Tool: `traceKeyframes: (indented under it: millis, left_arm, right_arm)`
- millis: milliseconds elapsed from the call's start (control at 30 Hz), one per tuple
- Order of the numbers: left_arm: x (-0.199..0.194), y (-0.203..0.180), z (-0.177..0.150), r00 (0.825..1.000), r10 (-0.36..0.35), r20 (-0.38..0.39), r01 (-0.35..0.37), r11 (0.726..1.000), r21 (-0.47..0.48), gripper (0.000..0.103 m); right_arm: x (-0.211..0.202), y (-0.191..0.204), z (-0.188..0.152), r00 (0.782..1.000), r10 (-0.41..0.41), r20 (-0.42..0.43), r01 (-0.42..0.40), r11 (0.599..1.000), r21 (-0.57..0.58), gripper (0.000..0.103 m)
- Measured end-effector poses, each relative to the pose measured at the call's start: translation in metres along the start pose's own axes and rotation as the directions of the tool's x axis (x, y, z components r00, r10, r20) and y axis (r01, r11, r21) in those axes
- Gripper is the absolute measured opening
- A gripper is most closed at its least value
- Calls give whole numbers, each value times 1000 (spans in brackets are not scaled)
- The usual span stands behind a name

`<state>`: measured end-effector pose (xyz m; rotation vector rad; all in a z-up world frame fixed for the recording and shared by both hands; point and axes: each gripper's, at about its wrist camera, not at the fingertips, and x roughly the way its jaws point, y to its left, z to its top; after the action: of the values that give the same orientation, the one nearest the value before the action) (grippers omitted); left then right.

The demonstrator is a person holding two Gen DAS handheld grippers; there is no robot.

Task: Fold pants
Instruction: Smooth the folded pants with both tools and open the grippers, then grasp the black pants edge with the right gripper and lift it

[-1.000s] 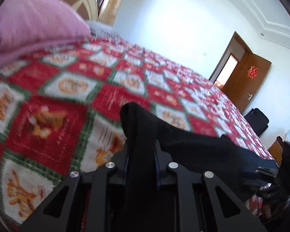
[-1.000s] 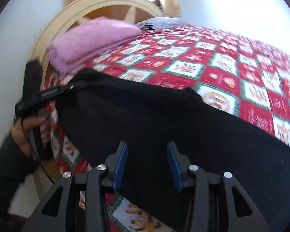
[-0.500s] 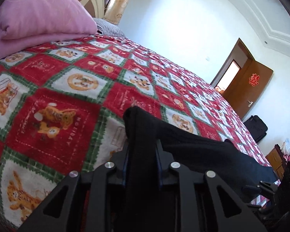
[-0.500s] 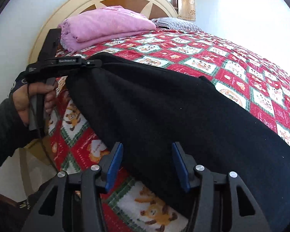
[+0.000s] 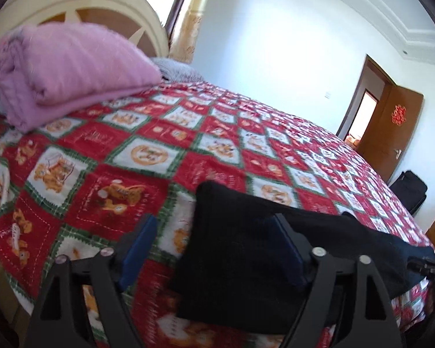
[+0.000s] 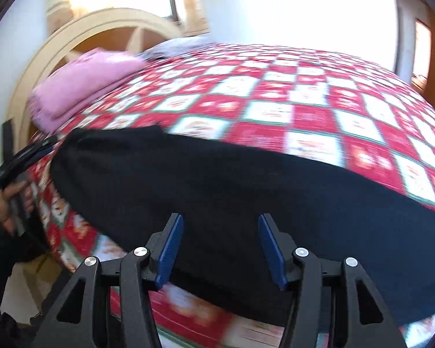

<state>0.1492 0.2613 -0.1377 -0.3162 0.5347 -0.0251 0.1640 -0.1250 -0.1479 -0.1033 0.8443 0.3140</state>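
Observation:
The black pants (image 5: 240, 240) lie flat along the near edge of the red checked bedspread (image 5: 148, 156). My left gripper (image 5: 214, 232) is open, its blue pads either side of the pants' left end without gripping it. In the right wrist view the pants (image 6: 217, 182) stretch across the bed, and my right gripper (image 6: 220, 232) is open just above their near edge. The left gripper also shows in the right wrist view (image 6: 29, 153), at the pants' left end, held by a hand.
A folded pink blanket (image 5: 61, 69) lies by the cream headboard (image 5: 81, 8). A grey pillow (image 5: 177, 69) sits behind it. An open brown door (image 5: 391, 127) and a black bag (image 5: 409, 188) are at the far right wall.
My left gripper has opened and let go of the pants' end, which now rests on the bed. My right gripper stays open and has shifted over the pants.

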Motion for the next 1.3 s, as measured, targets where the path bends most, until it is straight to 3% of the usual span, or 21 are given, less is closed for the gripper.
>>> traceKeyframes:
  millis: [167,300,533,633,833,967,1067,1167,1300]
  left_arm:
    - [-5,-45,-5,999,-47,-1,47,996,77,90]
    - [2,-87,-19,993,-106,-47,113,981,156,92]
    - [23,-136,-49,976,-153,-153,185,957,223,92]
    - [33,-145,-64,970,-129,-206,177,955,236,92]
    - [26,-154,-77,977,-85,-193,141,945,295,97]
    - [18,-155,-72,976,-112,-187,160,952,262,97]
    - [15,-160,-69,982,-103,-160,147,946,290,97]
    - [24,-157,-72,979,-86,-185,136,951,278,98]
    - [27,-156,-80,981,-73,-181,125,947,295,99]
  right_arm:
    - [-13,-45,-8,989,-150,-12,151,984,90,57]
    - [-6,-72,-19,969,-233,-85,243,960,139,58]
    - [-2,-69,-29,959,-270,-88,278,955,101,61]
    - [-3,-71,-33,961,-265,-83,272,957,100,62]
    - [-5,-70,-37,966,-243,-92,252,962,101,64]
    - [-12,-69,-39,967,-233,-106,242,966,92,64]
    - [-27,-73,-40,973,-215,-84,224,967,121,64]
    - [-42,-89,-40,965,-257,-53,262,952,157,64]
    - [-42,-132,-44,947,-299,-117,320,908,270,64]
